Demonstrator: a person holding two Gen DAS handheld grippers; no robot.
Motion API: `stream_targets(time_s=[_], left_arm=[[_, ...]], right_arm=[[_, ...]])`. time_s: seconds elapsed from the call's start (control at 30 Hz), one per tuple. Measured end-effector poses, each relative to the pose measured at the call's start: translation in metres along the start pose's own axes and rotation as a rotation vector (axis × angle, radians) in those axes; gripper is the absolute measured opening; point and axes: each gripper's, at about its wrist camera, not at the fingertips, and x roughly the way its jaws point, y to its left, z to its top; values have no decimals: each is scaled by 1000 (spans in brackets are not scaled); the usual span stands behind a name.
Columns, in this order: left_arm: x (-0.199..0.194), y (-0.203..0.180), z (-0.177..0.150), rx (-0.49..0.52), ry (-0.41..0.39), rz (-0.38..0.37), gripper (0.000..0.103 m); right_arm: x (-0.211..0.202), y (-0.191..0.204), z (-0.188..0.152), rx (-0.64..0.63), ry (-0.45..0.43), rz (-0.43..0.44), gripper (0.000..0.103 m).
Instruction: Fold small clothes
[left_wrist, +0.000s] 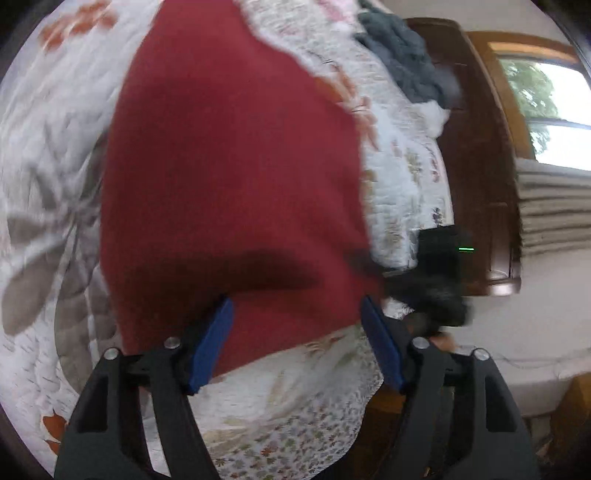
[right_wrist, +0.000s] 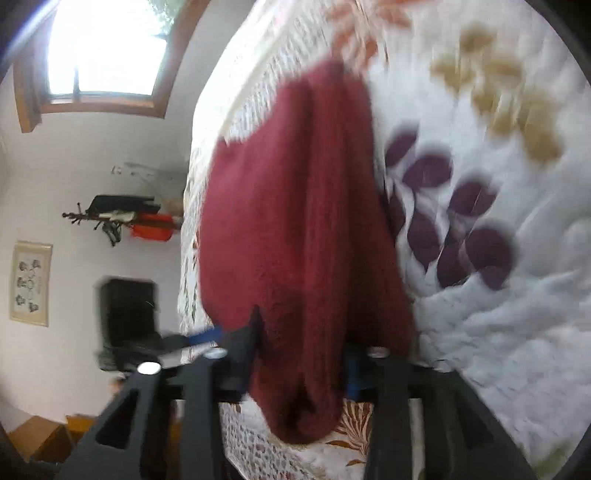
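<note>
The left gripper (left_wrist: 295, 332) has its blue-padded fingers (left_wrist: 212, 343) spread wide, with the near edge of a red cloth (left_wrist: 229, 177) lying between them; neither pad visibly presses the fabric. The cloth spreads away from the gripper over a quilt (left_wrist: 55, 155) printed with leaves and flowers. To the right of the left gripper a dark, blurred shape with a small green light (left_wrist: 465, 249) shows the right gripper (left_wrist: 436, 280) at the cloth's edge.

In the right wrist view, the right gripper (right_wrist: 306, 354) has the same cloth (right_wrist: 295, 221) bunched between its fingers, the fabric hanging in folds below them, so it grips the cloth. The jaws look narrowed around the bunch, though blur hides the pads.

Beyond the cloth, a blue-grey garment (left_wrist: 402, 62) lies farther up the quilt near a dark wooden bed frame (left_wrist: 476, 166). A window (left_wrist: 554, 114) sits past the frame. The right wrist view also shows a white wall with a framed print (right_wrist: 31, 284) and a coat rack (right_wrist: 118, 218).
</note>
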Motion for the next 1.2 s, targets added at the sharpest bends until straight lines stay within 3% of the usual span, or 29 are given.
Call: stream_targets(time_s=[0.07, 0.13, 0.23, 0.33, 0.37, 0.43, 0.53, 0.6, 0.63, 0.7, 0.8, 0.93, 1.07, 1.17, 1.2], left_arm=[[-1, 1, -3, 10, -9, -18, 69], [-3, -1, -6, 21, -20, -30, 69], [-6, -7, -11, 38, -30, -63, 69], [-4, -10, -15, 55, -25, -71, 69], [0, -8, -17, 51, -15, -59, 69], [7, -4, -19, 42, 1, -48, 69], [15, 1, -19, 46, 11, -43, 69], [18, 3, -18, 44, 9, -50, 69], [19, 4, -18, 42, 11, -54, 69], [21, 6, -17, 33, 12, -53, 68], [20, 7, -18, 33, 12, -59, 68], [19, 7, -19, 37, 15, -59, 68], [18, 6, -19, 40, 15, -58, 69], [18, 6, -19, 51, 15, -60, 69], [18, 7, -19, 52, 14, -60, 69]], right_arm=[[-29, 19, 10, -54, -128, -70, 57], [-41, 31, 25, -60, -181, -51, 57], [-20, 40, 42, -75, -113, -26, 57], [19, 31, 55, -46, -39, -98, 54], [26, 30, 56, -50, -31, -102, 48], [31, 36, 56, -81, -36, -114, 10], [10, 66, 46, -246, -183, -162, 9], [12, 69, 42, -312, -205, -263, 10], [23, 56, 45, -268, -155, -294, 12], [30, 36, 50, -180, -114, -238, 15], [16, 26, 55, -154, -181, -194, 25], [5, 19, 75, -110, -219, -216, 44], [22, 13, 85, -120, -142, -258, 44], [20, 24, 82, -191, -165, -264, 22], [16, 33, 79, -241, -200, -265, 19]])
